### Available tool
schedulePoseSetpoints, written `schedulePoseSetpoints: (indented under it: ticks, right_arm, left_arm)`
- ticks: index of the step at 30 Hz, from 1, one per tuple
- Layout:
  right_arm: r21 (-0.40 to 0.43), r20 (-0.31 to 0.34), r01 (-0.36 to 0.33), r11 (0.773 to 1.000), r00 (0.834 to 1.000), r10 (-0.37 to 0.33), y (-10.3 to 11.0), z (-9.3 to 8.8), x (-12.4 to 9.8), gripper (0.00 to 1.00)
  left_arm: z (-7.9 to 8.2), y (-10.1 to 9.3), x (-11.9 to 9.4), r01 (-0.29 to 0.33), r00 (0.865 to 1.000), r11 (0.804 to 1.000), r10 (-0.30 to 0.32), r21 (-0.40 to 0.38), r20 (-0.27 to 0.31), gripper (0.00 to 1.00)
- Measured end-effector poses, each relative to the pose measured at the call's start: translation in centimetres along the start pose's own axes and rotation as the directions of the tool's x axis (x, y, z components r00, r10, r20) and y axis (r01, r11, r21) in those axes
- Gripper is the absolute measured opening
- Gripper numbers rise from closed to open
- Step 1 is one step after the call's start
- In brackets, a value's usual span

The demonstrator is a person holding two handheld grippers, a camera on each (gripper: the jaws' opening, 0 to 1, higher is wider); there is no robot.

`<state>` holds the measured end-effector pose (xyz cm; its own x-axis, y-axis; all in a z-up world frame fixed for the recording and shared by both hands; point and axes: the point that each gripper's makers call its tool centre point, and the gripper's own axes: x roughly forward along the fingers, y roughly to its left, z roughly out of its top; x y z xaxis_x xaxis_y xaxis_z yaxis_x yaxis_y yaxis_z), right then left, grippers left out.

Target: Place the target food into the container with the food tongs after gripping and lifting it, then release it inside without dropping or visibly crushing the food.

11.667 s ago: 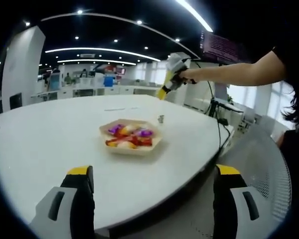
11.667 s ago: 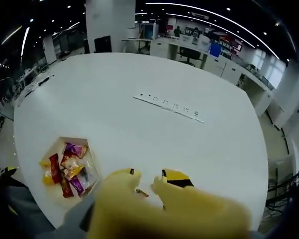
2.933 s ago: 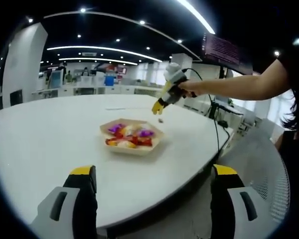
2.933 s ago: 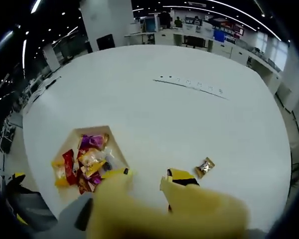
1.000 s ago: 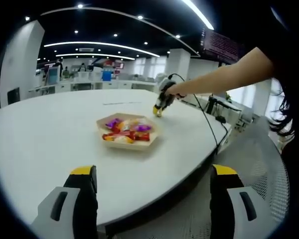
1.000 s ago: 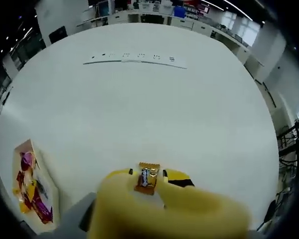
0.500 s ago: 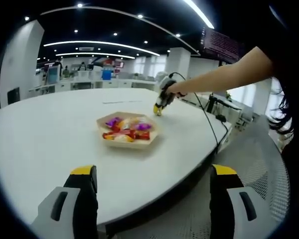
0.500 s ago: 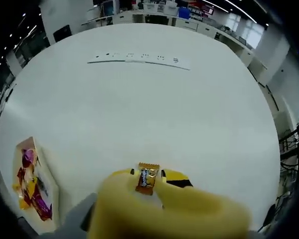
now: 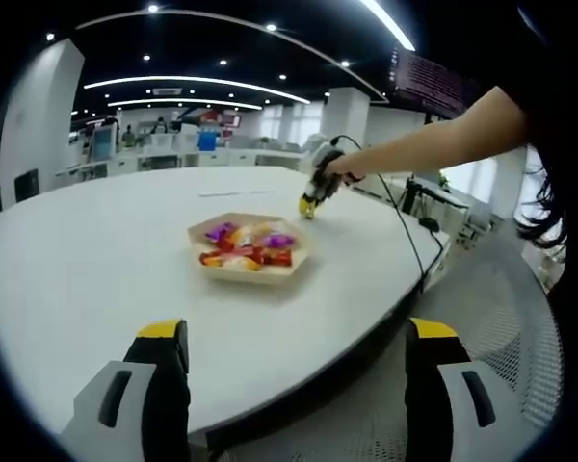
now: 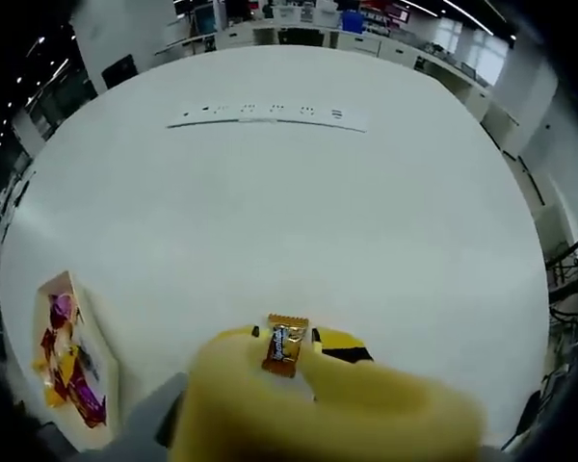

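A small wrapped candy (image 10: 283, 345), orange and brown, sits between the yellow jaws of my right gripper (image 10: 284, 337), which is shut on it just above the white table (image 10: 299, 212). The hexagonal paper tray (image 10: 65, 358) with several bright wrapped candies lies at the lower left of the right gripper view. In the left gripper view the same tray (image 9: 251, 252) rests mid-table, and the right gripper (image 9: 311, 204) is held by a person's outstretched arm just beyond the tray's far right side. My left gripper (image 9: 294, 385) stands open near the table's front edge, holding nothing.
A long white power strip (image 10: 268, 117) lies across the far part of the table. A cable (image 9: 405, 245) trails from the right gripper over the table's right edge. A mesh chair (image 9: 501, 356) stands at the lower right of the left gripper view.
The right gripper has risen slightly with the candy still in its jaws. Left gripper unchanged.
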<state>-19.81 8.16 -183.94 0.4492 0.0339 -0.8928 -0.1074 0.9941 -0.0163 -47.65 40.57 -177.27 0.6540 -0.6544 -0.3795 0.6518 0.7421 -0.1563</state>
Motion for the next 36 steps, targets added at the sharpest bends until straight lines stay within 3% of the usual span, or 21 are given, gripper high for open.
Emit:
schedulePoseSetpoints:
  ticks: [15, 24, 36]
  right_arm:
    - [0.011, 0.016, -0.019, 1.000, 1.000, 0.019, 0.2, 0.1, -1.2, 0.20]
    - [-0.011, 0.086, -0.040, 0.999, 0.995, 0.041, 0.8, 1.1, -5.0, 0.20]
    - [-0.034, 0.127, -0.068, 0.997, 0.989, 0.072, 2.0, 0.6, -7.7, 0.21]
  left_arm:
    - [0.2, -0.1, 0.0, 0.004, 1.000, 1.000, -0.004, -0.001, 0.008, 0.90]
    - [0.5, 0.0, -0.1, -0.005, 1.000, 1.000, 0.005, 0.007, 0.028, 0.92]
    - [0.7, 0.1, -0.1, -0.015, 0.999, 1.000, 0.015, 0.000, 0.051, 0.94]
